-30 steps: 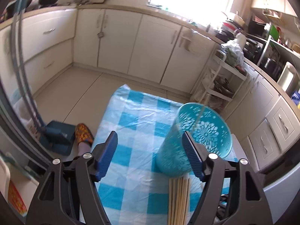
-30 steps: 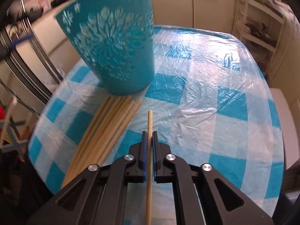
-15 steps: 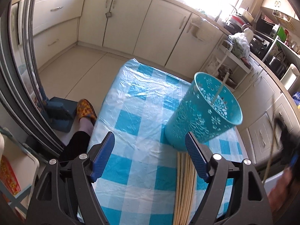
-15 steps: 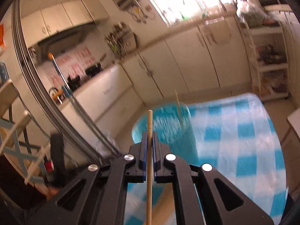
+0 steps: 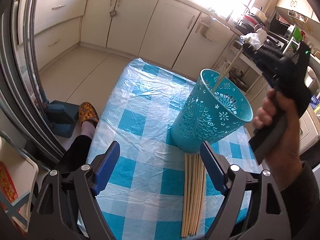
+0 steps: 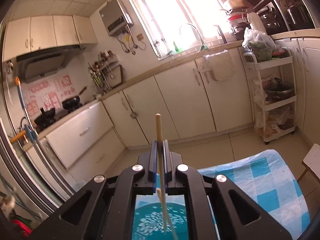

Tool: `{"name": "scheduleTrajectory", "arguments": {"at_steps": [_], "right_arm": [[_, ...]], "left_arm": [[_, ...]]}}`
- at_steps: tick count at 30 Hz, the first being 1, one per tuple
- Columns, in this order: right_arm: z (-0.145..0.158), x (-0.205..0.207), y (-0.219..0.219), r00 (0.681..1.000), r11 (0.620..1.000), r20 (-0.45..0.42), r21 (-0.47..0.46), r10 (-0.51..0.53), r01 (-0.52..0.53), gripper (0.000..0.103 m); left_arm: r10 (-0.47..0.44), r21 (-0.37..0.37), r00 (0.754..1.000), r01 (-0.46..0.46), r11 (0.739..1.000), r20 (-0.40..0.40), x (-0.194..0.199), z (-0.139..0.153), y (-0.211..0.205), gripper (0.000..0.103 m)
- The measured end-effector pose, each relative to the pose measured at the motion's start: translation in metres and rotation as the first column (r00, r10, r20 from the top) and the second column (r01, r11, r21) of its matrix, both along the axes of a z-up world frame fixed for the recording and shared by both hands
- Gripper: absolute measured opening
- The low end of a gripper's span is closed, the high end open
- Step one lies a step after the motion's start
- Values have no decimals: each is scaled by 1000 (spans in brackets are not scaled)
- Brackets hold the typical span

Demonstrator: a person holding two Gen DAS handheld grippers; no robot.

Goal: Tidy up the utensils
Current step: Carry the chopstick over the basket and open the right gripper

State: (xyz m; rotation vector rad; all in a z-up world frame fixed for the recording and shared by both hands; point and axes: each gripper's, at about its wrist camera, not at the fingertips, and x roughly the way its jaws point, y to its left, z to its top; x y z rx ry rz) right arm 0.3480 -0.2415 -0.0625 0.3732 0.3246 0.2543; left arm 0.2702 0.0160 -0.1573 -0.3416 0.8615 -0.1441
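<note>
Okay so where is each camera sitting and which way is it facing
Left wrist: on the left gripper, looking down across the checked table at the teal holder and chopstick bundle; its opening fingers, nothing between them, and the right hand show.
Right wrist: on the right gripper, facing nearly level toward the cabinets; its fingers clamp one chopstick.
Shared: holder, held chopstick, table, cabinets.

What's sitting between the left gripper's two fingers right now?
In the left wrist view, only bare checkered tablecloth lies between the opening left gripper; the chopstick bundle lies just inside its right finger.
</note>
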Motion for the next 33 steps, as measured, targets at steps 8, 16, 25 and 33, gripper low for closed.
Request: {"name": "scheduleTrajectory", "arguments": {"at_steps": [8, 16, 25, 33], "right_arm": [[-3, -22, -6, 999, 997, 6, -60, 45, -44, 25], [23, -90, -51, 994, 999, 100, 33, -42, 39, 27], [-51, -147, -49, 983, 998, -174, -54, -52, 43, 29], [-155, -124, 2, 866, 986, -500, -127, 28, -105, 21]], "left_arm": [[-1, -18, 1000, 1, 1000, -14, -1, -4, -1, 78], [3, -9, 1000, -3, 1000, 10, -10, 6, -1, 80], [-10, -3, 1000, 10, 1000, 10, -21, 7, -4, 81], [-25, 15, 1000, 25, 1000, -19, -30, -1, -9, 83]]}}
